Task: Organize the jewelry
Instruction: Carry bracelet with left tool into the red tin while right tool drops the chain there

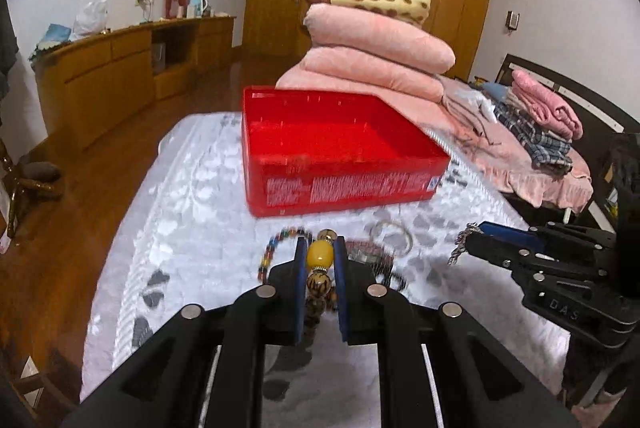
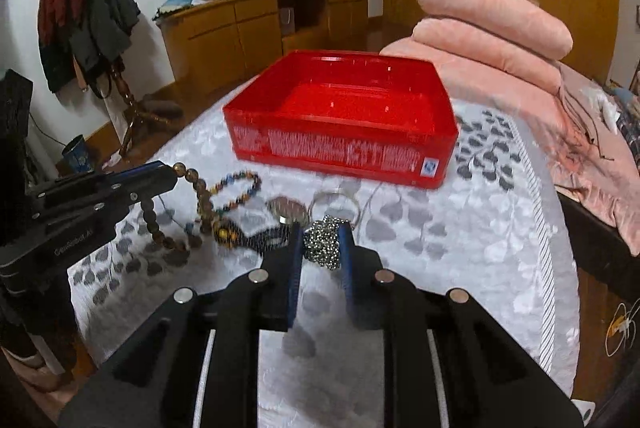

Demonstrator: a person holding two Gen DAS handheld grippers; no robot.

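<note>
Jaws on both grippers are closed on jewelry. Left gripper (image 1: 319,256) pinches a beaded strand (image 1: 319,270) by its large yellow bead, brown mottled beads running back between the pads. Right gripper (image 2: 322,242) clamps a bunched silver ball chain (image 2: 323,243).

Largest first: bed, covered by a white cloth with grey leaf print (image 2: 460,228), carries everything. Red plastic box (image 2: 344,120) sits on it, open top up, interior apparently bare, printed side facing both cameras. Box lies straight ahead of both sets of jaws and beyond the loose pieces; long side runs across the view. Neither hand looks clearly nearer.

On the cloth between jaws and box: multicoloured bead bracelet (image 2: 236,188), thin clear bangle (image 2: 334,202), a dark round piece (image 2: 286,208) that may be a watch face or pendant; cannot tell which.

Judgement: next move is carry forward and up over the near wall, then release; trailing strand ends could snag that wall.

Hidden/unclear: lower end of the beaded strand is blurred and partly masked in right wrist view; chain length is lost in the bunch; motion blur softens small pieces.
</note>
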